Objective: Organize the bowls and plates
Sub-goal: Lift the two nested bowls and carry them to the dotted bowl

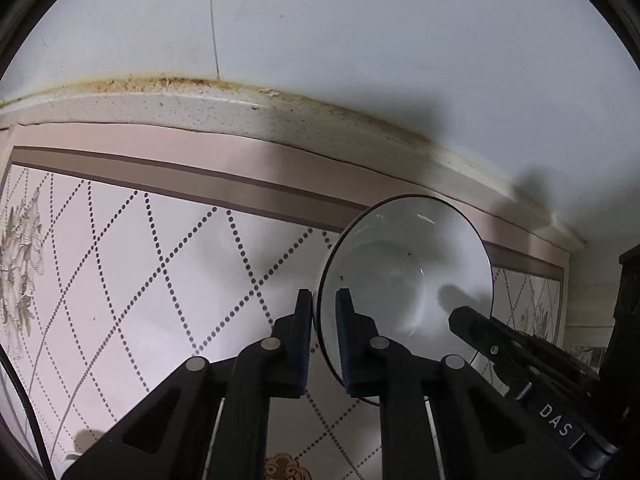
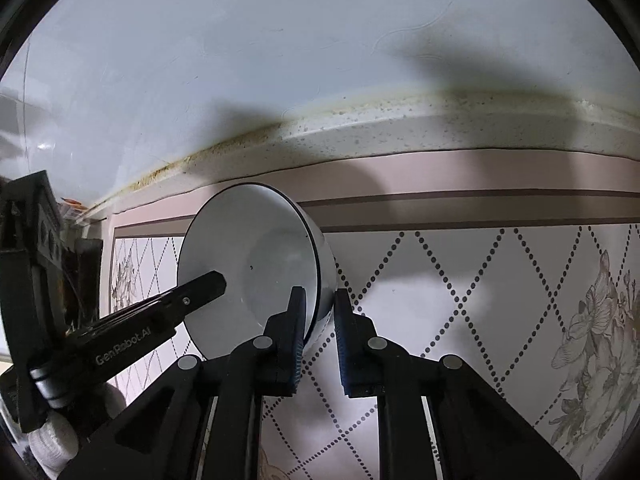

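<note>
free: patterned countertop [image 1: 120,280] left of bowl [image 1: 404,272] | obstacle: wall [image 1: 360,40] close behind

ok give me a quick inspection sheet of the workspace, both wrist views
surface: patterned mat with dotted diamonds and flower prints, on a speckled counter whose back edge is stained
job's things: one white bowl with a dark rim, tipped up on its side; no plates in view
clutter: nothing seen
grippers: left gripper shut on the bowl's rim; right gripper shut on the opposite rim
cables: dark cord at the left view's edge
surroundings: pale wall behind the counter; dark object, unclear, at the side
</note>
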A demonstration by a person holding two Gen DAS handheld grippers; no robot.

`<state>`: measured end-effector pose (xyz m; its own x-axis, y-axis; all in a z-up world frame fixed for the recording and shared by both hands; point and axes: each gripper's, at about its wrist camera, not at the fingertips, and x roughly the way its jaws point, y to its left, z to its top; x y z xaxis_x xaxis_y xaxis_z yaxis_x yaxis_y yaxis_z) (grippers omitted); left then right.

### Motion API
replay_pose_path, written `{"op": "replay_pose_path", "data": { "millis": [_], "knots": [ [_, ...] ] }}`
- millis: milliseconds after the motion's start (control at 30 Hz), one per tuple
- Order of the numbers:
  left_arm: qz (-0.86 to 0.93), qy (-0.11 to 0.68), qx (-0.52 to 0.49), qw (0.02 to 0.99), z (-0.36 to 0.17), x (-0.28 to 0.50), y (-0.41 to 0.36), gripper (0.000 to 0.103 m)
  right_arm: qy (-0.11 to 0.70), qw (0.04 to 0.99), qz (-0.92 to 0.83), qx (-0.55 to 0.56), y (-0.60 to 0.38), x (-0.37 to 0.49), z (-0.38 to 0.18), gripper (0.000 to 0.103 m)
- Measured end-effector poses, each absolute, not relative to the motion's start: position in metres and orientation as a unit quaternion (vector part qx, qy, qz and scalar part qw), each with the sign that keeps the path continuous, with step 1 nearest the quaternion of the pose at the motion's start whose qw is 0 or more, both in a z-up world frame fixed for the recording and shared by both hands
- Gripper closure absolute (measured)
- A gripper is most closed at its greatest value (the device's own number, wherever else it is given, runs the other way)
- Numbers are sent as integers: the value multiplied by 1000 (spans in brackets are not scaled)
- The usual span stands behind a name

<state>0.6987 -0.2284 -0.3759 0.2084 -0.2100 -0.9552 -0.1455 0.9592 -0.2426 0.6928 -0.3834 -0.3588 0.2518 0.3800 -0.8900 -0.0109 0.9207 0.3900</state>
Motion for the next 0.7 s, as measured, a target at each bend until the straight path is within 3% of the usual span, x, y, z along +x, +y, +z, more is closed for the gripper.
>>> {"op": "replay_pose_path", "data": {
  "millis": [267, 700],
  "knots": [
    [-43, 617, -109, 778, -334, 657, -251, 93, 587, 783, 132, 158, -393, 654, -330, 88],
    [-121, 604, -74, 784, -259, 541, -282, 93, 549, 814, 107, 158, -432, 507, -242, 88]
  ]
}}
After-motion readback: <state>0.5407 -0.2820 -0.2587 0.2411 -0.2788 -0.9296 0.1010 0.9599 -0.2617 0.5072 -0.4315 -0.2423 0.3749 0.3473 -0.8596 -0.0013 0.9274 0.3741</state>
